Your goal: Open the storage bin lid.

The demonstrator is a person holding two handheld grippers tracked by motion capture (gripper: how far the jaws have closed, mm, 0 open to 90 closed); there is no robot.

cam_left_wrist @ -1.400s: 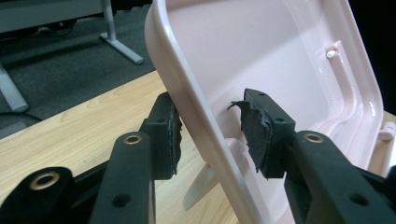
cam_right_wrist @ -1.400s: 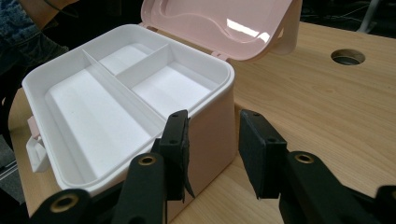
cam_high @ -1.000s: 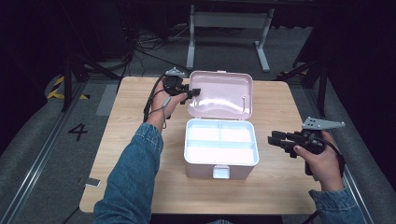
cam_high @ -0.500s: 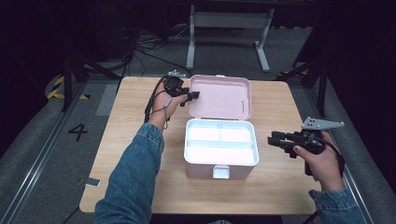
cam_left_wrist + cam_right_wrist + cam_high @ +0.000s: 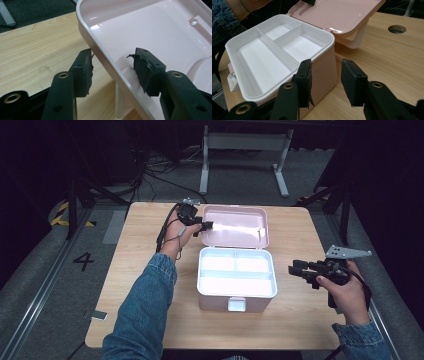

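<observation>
Dark floor and cables surround a pale wooden worktop [image 5: 150,255], where a pink box [image 5: 236,279] sits mid-surface with its lid [image 5: 235,226] swung back behind it and the white tray [image 5: 274,50] bare. It is probably light, stiff, glossy plastic, likely slippery, so the thin rim is the best hold. One forearm in a denim sleeve reaches far forward, and the left tool [image 5: 113,68] straddles the lid's edge, jaws apart, not yet pinching. At the box's right the right tool [image 5: 298,269] hovers low, jaws parted, empty
</observation>
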